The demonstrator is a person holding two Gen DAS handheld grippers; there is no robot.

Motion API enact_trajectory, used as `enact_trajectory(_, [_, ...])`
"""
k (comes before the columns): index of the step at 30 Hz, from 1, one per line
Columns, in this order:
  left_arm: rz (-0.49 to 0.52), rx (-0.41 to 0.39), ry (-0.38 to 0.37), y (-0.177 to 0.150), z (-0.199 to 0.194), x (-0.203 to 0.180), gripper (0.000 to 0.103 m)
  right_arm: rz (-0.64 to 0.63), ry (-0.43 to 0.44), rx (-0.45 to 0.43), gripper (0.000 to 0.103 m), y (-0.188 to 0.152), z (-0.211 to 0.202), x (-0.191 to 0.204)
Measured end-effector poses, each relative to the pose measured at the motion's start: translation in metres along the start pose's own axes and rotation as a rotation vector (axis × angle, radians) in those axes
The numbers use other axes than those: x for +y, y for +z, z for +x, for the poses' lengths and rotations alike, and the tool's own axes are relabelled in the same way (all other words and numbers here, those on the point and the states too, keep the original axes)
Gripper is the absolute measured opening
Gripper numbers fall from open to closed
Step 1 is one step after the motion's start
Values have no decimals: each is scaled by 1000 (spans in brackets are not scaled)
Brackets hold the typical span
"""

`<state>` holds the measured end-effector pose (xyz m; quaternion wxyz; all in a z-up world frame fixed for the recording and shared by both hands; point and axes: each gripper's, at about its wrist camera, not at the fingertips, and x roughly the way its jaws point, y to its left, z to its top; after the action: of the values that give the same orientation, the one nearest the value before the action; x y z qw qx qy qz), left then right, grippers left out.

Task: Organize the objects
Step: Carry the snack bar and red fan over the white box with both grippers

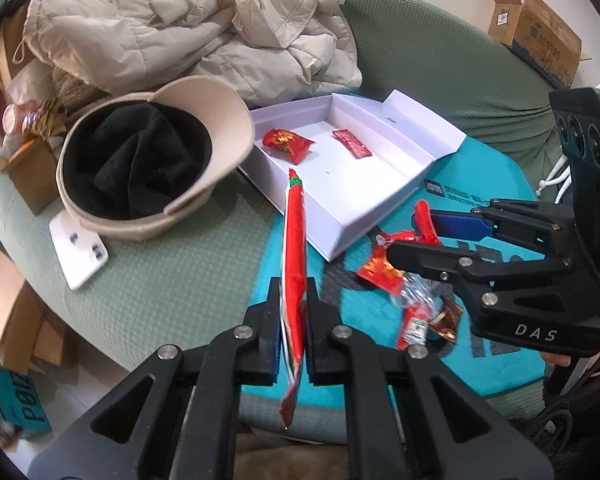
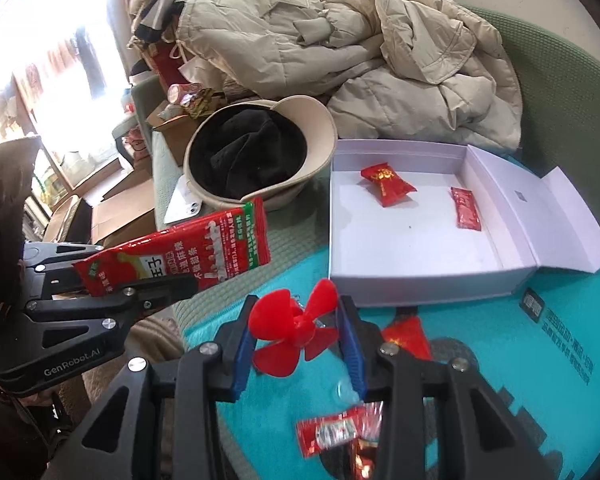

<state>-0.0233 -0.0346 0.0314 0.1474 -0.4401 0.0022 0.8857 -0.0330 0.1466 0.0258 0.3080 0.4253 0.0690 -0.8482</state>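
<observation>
Left gripper (image 1: 293, 320) clamps a flat red foil snack packet (image 1: 294, 248) edge-on. Right gripper (image 2: 296, 340) grips a red plastic propeller (image 2: 296, 334). Ahead of both sits an open white cardboard box (image 2: 496, 216) with two red candies (image 2: 386, 184); loose wrappers (image 2: 332, 430) lie below the right gripper.

The left tool (image 1: 294, 320) angles downward, jaws clamped on a thin red packet (image 1: 294, 248); the right tool (image 2: 296, 336) angles downward too, jaws gripping a red propeller (image 2: 296, 332).

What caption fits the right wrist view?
Right gripper holds red propeller; left gripper holds snack packet.
</observation>
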Motion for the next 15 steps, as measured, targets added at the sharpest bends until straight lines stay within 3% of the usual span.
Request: enact_trajectory(15, [150,49,-77,57,39,11,9,134,-23,-26,39,31,33,-21])
